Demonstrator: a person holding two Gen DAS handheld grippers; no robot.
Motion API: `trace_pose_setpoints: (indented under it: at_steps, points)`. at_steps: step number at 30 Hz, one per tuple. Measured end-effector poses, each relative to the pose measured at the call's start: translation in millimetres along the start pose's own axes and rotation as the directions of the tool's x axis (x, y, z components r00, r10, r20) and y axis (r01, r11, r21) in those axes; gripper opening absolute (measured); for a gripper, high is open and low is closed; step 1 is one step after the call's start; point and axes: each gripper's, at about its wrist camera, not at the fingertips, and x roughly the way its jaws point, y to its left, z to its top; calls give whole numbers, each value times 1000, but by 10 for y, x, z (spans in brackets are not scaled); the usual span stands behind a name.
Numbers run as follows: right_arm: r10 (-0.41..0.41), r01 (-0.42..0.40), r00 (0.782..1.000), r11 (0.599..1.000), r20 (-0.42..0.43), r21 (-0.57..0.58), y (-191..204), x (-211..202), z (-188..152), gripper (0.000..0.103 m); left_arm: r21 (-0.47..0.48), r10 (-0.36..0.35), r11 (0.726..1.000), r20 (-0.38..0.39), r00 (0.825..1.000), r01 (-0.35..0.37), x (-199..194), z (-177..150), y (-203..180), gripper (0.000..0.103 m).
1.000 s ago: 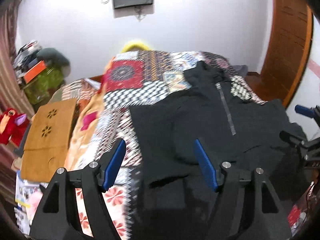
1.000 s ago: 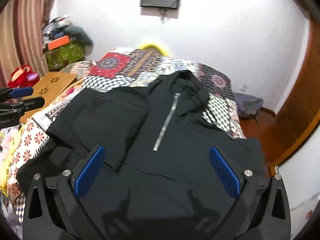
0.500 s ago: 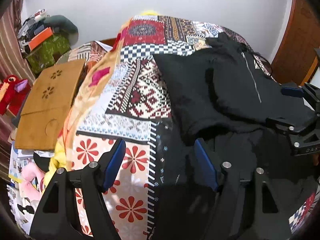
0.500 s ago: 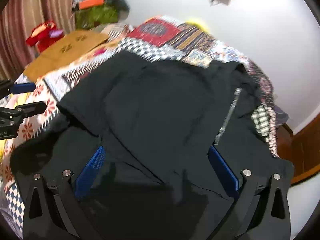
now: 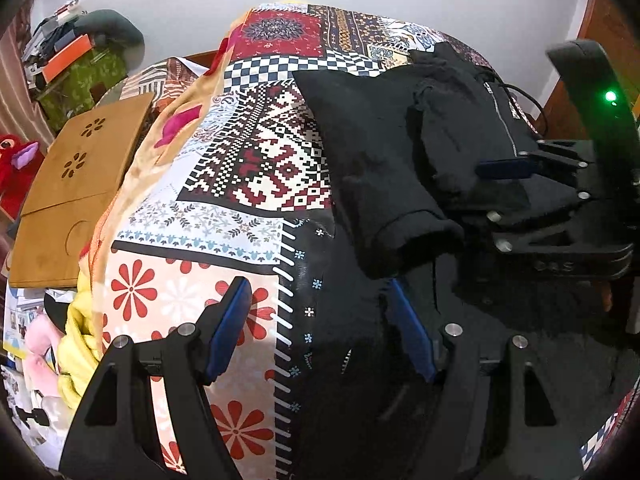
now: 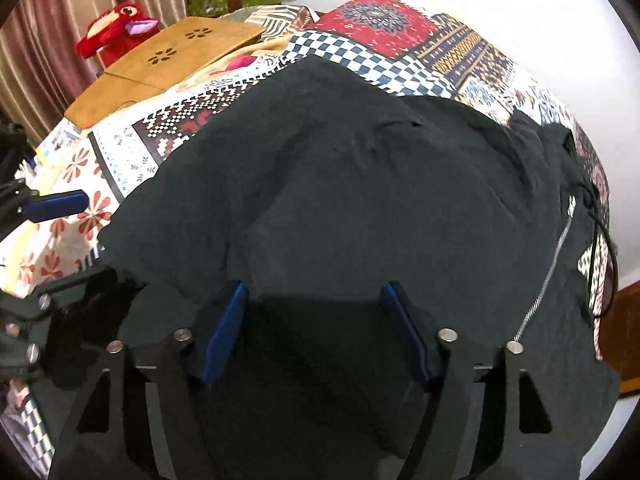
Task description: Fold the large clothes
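Note:
A black zip hoodie (image 5: pixel 372 160) (image 6: pixel 360 200) lies spread on the patchwork bedspread (image 5: pixel 260 160), one sleeve folded across its front with the cuff (image 5: pixel 412 240) pointing at me. My left gripper (image 5: pixel 320 320) is open low over the hoodie's near left edge, one pad over the bedspread and one over black cloth. It shows at the left edge of the right wrist view (image 6: pixel 64 252). My right gripper (image 6: pixel 314 320) points down onto the near part of the hoodie. Its jaws are closing with black fabric between the pads, and they still stand apart.
A wooden lap table (image 5: pixel 76 184) (image 6: pixel 168 60) leans at the bed's left side beside a red plush toy (image 6: pixel 116 28). Yellow cloth (image 5: pixel 80 340) hangs off the near left corner. A green box with clutter (image 5: pixel 80 76) stands by the wall; a wooden door (image 5: pixel 600 40) is on the right.
Both grippers have sunk towards the hoodie's near edge and tilted down. The right gripper's jaws have narrowed a lot, and it now sits closer in the left wrist view.

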Motion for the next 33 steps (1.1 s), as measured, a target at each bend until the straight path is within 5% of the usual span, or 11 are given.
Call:
trace_pose_setpoints:
  at_steps: [3, 9, 17, 24, 28, 33]
  points:
    - [-25, 25, 999, 1000, 41, -7, 12, -27, 10, 29, -8, -5, 1000, -7, 1000, 5, 14, -2, -18, 70]
    - [-41, 36, 988, 999, 151, 38, -172, -327, 11, 20, -9, -25, 1000, 3, 1000, 25, -9, 36, -84, 70]
    - [-161, 108, 923, 980, 348, 167, -717, -1249, 112, 17, -48, -57, 997, -48, 997, 54, 189, 115, -99, 70]
    - [-241, 105, 868, 943, 433, 315, -1301, -1834, 37, 17, -53, -30, 998, -51, 998, 28, 236, 168, -146, 70]
    - [-240, 67, 871, 922, 429, 381, -1521, -1883, -134, 16, -34, -3, 999, -59, 998, 1, 276, 191, -225, 70]
    - [-235, 65, 903, 902, 361, 426, -1681, -1690, -446, 16, -16, 15, 1000, -66, 998, -16, 285, 190, -285, 70]
